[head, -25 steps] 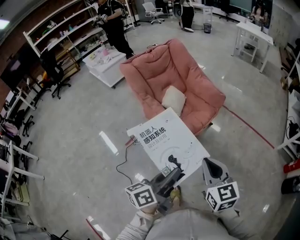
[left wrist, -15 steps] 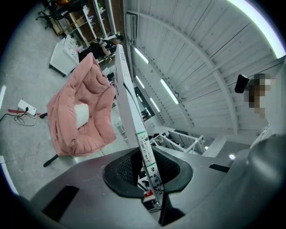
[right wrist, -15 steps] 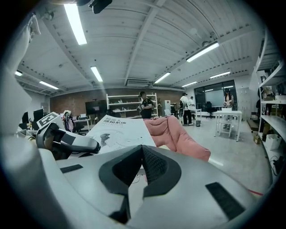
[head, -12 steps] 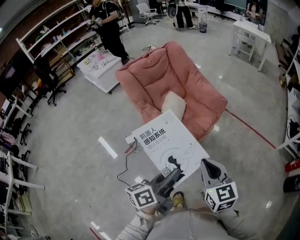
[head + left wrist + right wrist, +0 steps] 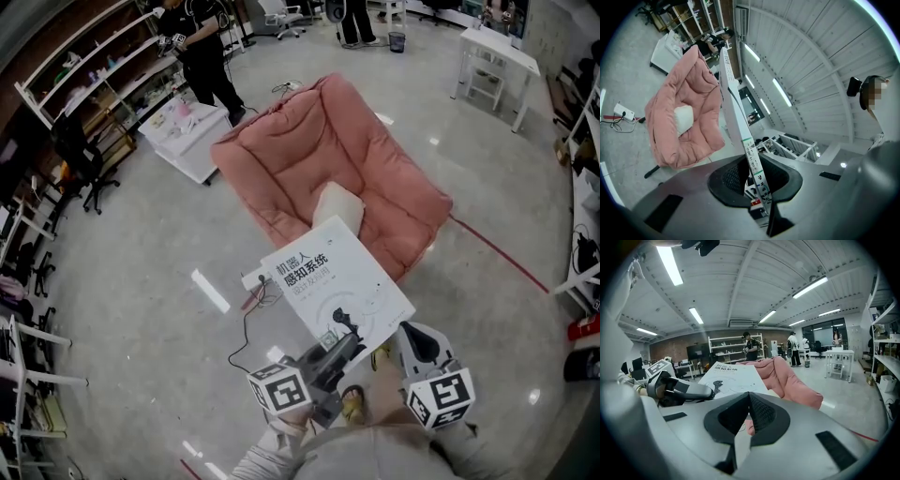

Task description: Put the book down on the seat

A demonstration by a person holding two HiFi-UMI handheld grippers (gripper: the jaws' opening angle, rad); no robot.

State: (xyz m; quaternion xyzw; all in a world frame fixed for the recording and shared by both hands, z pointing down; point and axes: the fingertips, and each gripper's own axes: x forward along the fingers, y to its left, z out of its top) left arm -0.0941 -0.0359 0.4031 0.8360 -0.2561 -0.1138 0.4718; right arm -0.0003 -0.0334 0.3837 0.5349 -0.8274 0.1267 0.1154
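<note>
Now, pinching the book [image 5: 328,286] at its six o'clock corner with the left gripper [image 5: 342,345], pads tight on the edge. Holds it roughly level, cover up, above the grey floor [image 5: 141,309]. Not down yet: hangs just short of the pink seat [image 5: 319,159] at twelve o'clock, far corner overlapping the white cushion [image 5: 337,204] from the head view. Over at three o'clock, right gripper [image 5: 417,339] pressed together on nothing, just beside the book, not touching.
</note>
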